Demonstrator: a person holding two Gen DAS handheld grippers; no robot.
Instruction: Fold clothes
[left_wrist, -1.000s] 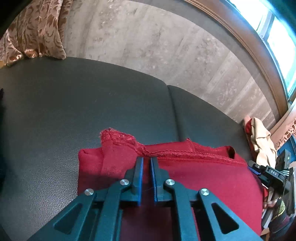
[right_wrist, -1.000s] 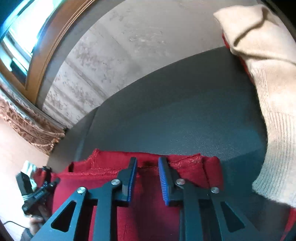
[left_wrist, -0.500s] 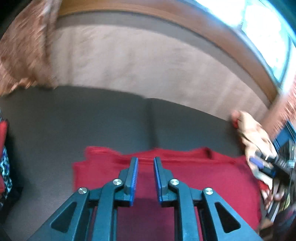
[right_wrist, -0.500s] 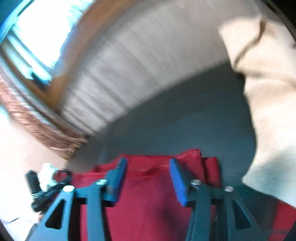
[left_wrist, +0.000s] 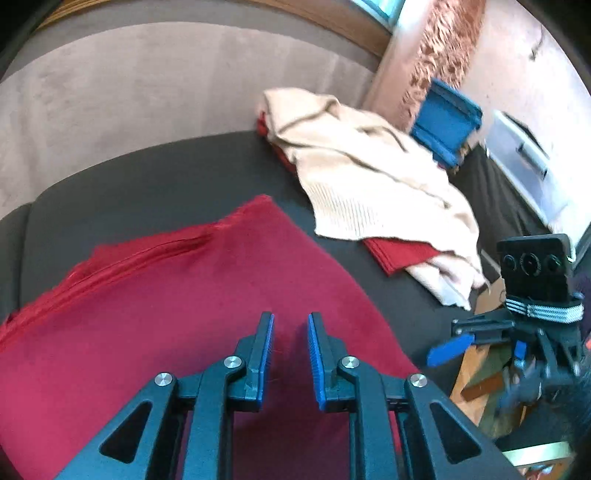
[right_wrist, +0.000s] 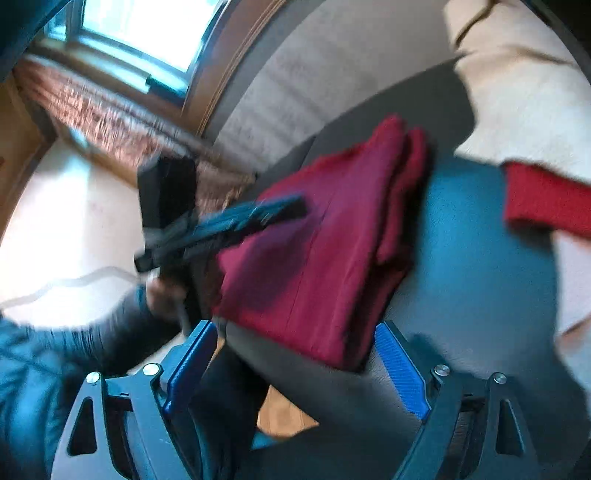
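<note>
A folded dark red garment (left_wrist: 192, 306) lies flat on the dark seat (left_wrist: 155, 177). My left gripper (left_wrist: 290, 332) hovers just over its near edge, jaws a little apart and holding nothing. In the right wrist view the same red garment (right_wrist: 332, 251) lies ahead, and my right gripper (right_wrist: 295, 343) is pulled back from it, wide open and empty. The left gripper (right_wrist: 273, 214) shows there, blurred, over the garment's left side. The right gripper (left_wrist: 480, 343) shows in the left wrist view off the seat's right edge.
A cream knitted garment (left_wrist: 369, 173) lies on another red piece (left_wrist: 399, 251) at the seat's far right; it also shows in the right wrist view (right_wrist: 524, 92). A beige backrest (left_wrist: 147, 92) rises behind. A blue box (left_wrist: 447, 122) stands beyond the seat.
Both grippers let go of the red garment's far edge and pulled back. The right gripper opened wide. The left view swung right. The garment now lies folded flat.
</note>
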